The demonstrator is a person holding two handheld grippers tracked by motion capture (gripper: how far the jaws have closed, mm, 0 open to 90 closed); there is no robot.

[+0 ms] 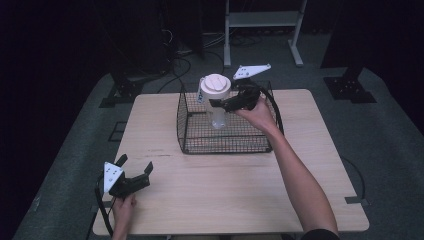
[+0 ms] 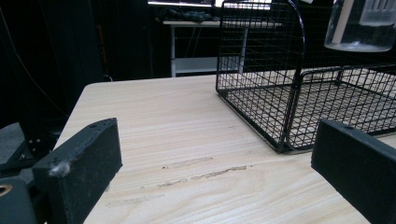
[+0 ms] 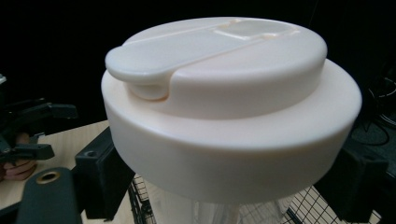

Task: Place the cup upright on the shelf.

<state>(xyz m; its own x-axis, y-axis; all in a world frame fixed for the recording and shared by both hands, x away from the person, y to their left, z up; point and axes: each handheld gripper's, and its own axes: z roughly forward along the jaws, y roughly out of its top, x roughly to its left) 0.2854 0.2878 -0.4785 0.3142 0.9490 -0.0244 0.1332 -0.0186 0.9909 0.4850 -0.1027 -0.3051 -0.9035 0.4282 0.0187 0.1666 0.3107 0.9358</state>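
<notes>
The bottle (image 1: 216, 100), white-lidded, hung above the wire basket (image 1: 200, 135), clamped just under its lid by the right tongs (image 1: 219, 103). The left tongs (image 1: 135, 167) rested spread wide and empty near the counter's (image 1: 225, 190) corner.

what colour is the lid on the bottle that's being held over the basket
The lid is cream-white with a flip cap, on a clear bottle; it shows best in the right gripper view.

A dark lab: bare wooden table (image 1: 235, 180), floor cables (image 1: 175, 65), a metal stand (image 1: 262, 20).
</notes>
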